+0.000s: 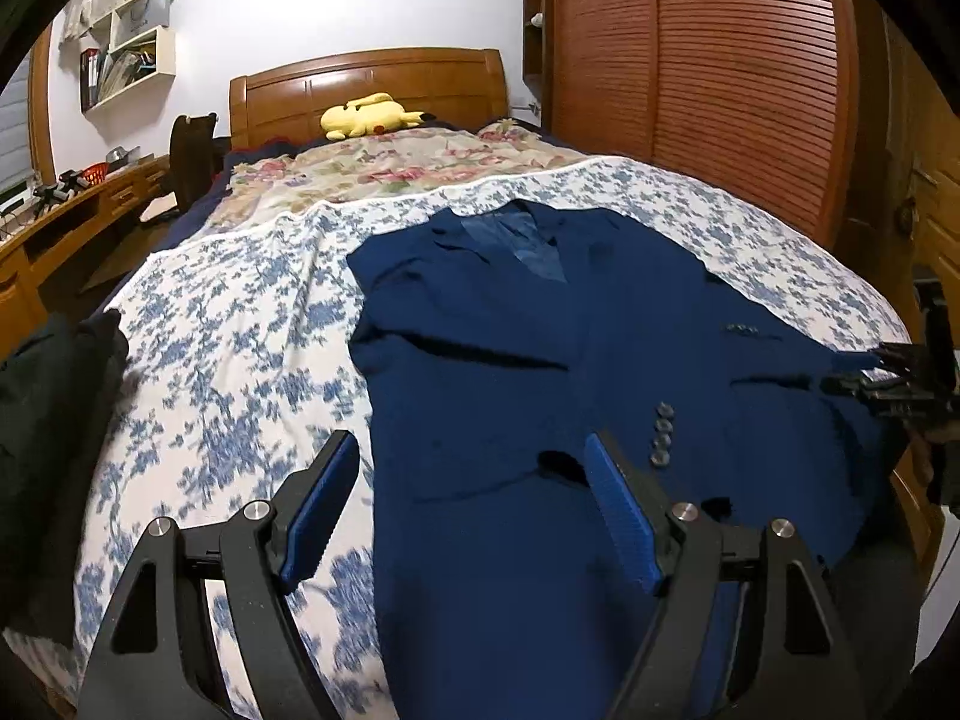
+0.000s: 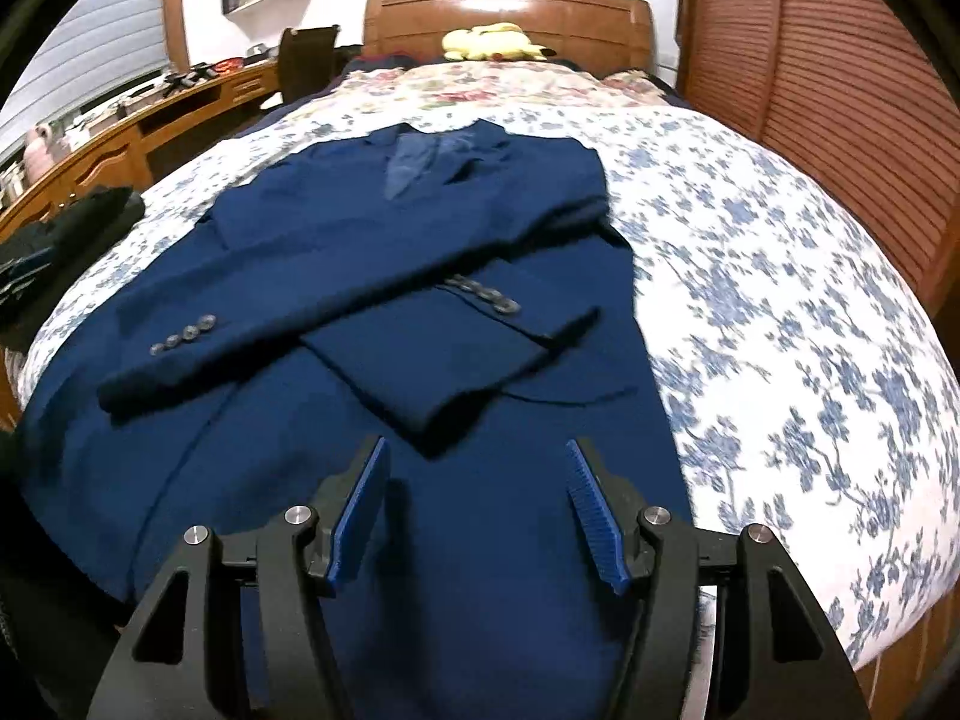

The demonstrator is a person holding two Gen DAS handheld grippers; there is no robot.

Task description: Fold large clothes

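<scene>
A navy blue suit jacket (image 1: 540, 372) lies flat, front up, on the floral bedspread (image 1: 228, 348), collar toward the headboard. In the right wrist view the jacket (image 2: 360, 252) has both sleeves folded across its front, cuffs with grey buttons (image 2: 480, 297) showing. My left gripper (image 1: 474, 450) is open and empty above the jacket's lower left edge. My right gripper (image 2: 477, 456) is open and empty above the jacket's hem; it also shows in the left wrist view (image 1: 882, 384) at the jacket's right side.
A dark garment (image 1: 54, 420) lies at the bed's left edge. A yellow plush toy (image 1: 366, 114) rests by the wooden headboard (image 1: 366, 84). A wooden wardrobe (image 1: 720, 90) stands to the right, a desk (image 1: 72, 222) to the left.
</scene>
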